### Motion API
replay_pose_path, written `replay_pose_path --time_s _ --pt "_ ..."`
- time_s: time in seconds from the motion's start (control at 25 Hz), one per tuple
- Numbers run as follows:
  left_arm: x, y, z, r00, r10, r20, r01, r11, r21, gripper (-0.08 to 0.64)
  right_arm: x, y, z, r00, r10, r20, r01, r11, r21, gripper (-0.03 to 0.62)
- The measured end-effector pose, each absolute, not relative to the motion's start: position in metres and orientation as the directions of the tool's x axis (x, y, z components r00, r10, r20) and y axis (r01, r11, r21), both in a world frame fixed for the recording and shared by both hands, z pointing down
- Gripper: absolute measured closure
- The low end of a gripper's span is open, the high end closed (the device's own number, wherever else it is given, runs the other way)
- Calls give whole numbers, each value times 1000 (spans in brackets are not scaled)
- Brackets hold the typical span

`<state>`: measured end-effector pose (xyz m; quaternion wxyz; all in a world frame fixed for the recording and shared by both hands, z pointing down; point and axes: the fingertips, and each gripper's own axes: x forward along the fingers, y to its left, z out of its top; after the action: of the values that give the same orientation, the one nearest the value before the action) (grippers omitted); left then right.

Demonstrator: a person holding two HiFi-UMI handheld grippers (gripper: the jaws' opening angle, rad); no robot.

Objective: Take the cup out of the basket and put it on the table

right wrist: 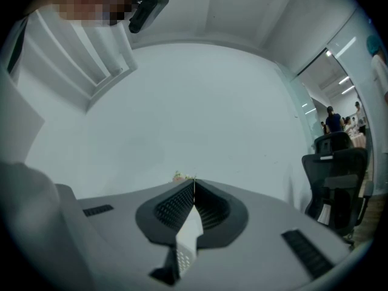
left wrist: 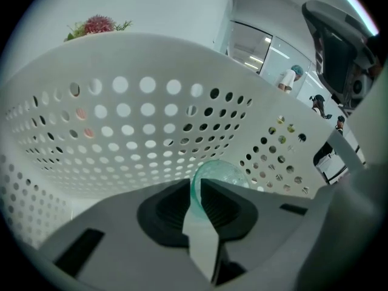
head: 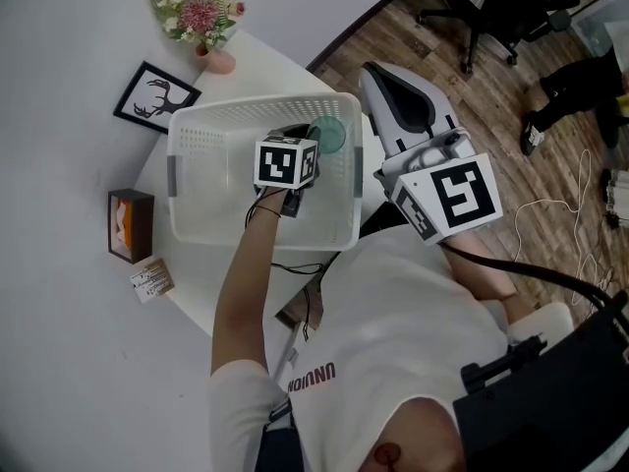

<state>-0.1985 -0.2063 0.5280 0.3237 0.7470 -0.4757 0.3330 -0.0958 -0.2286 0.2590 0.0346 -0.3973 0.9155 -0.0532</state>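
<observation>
A clear green-tinted cup (head: 330, 134) lies inside the white perforated basket (head: 197, 126) near its far right wall. My left gripper (head: 309, 147) reaches down into the basket, its marker cube hiding the fingers from above. In the left gripper view the cup (left wrist: 222, 172) has its thin wall pinched between the dark pads, so my left gripper (left wrist: 195, 184) is shut on it. Off the table's right edge, my right gripper (head: 378, 77) hovers over the person's lap. Its jaws meet at the tip in the right gripper view, where my right gripper (right wrist: 194, 182) holds nothing.
The basket stands on a white table (head: 270, 62). A pink vase of flowers (head: 208, 28) and a framed deer picture (head: 155, 96) are at the far end. A brown tissue box (head: 130, 226) and a small card (head: 150, 280) lie left. Office chairs (head: 491, 8) stand on the wooden floor.
</observation>
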Motion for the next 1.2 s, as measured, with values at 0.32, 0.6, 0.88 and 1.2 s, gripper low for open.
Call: replay_pose_path --time_s 0.32,0.6,0.88,1.2 --pt "-203 -205 531 289 -492 822 -936 -326 134 520 -94 -229 259 -678 -734 -21 -727 675 -127 572" --pt "-203 -205 530 285 -485 827 -938 -319 136 522 -93 -230 258 -677 -736 -22 -728 673 -128 572" --pt "-206 -200 529 279 -474 836 -940 -314 136 523 -94 -228 257 -678 -735 -26 -727 675 -128 572" --pt "-205 -199 521 284 -475 833 -939 -312 143 525 -94 -227 259 -678 -734 -21 -726 674 -135 572"
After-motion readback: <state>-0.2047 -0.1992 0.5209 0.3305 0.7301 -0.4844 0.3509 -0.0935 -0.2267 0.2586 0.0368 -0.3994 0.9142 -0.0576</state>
